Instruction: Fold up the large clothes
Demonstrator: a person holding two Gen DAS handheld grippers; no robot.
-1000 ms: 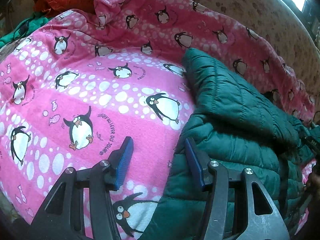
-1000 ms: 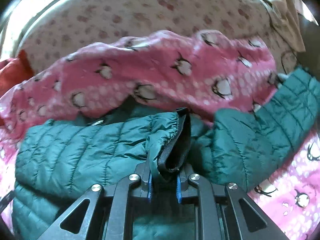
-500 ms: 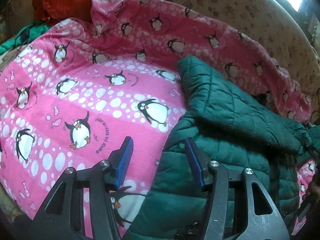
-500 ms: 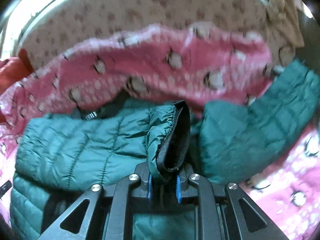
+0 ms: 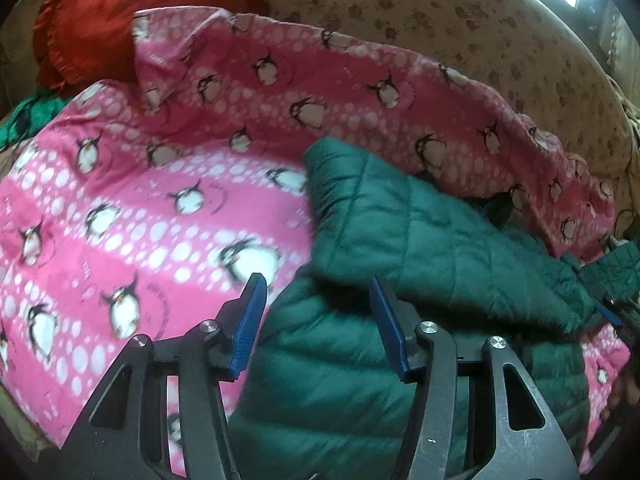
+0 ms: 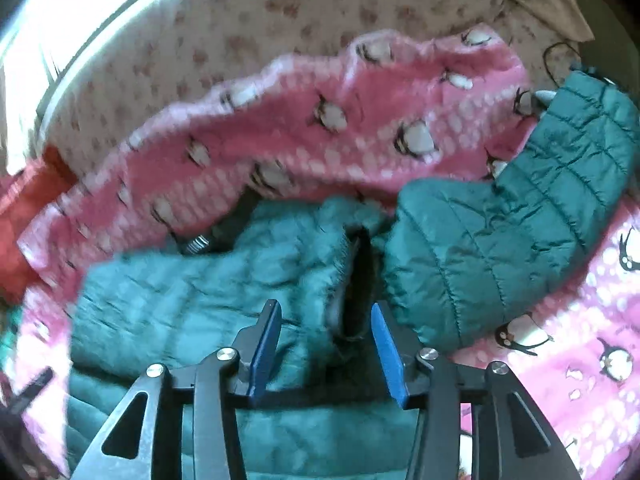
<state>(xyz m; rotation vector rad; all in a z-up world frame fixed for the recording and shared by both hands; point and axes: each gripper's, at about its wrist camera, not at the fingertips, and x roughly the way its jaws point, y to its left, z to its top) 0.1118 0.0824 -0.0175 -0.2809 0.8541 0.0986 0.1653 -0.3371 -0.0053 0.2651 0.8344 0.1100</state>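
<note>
A wide flat stretch of the pink penguin blanket (image 5: 120, 216) lies open to the left of the green quilted jacket (image 5: 420, 240), free for a gripper to pass. At the far side the blanket bunches into a ridge against the patterned sofa back (image 5: 460, 32), with a red cushion (image 5: 120, 12) filling the far left corner. In the right wrist view, a jacket sleeve (image 6: 540, 200) sprawls across the blanket's right side.

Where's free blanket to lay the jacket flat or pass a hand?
Free: the flat stretch of penguin blanket left of the green jacket, below the red cushion. Smaller patch at the near right, under the spread sleeve. Crowded: the middle, where the cuff lies between the right gripper's opening jaws, and the bunched blanket edge behind.
</note>
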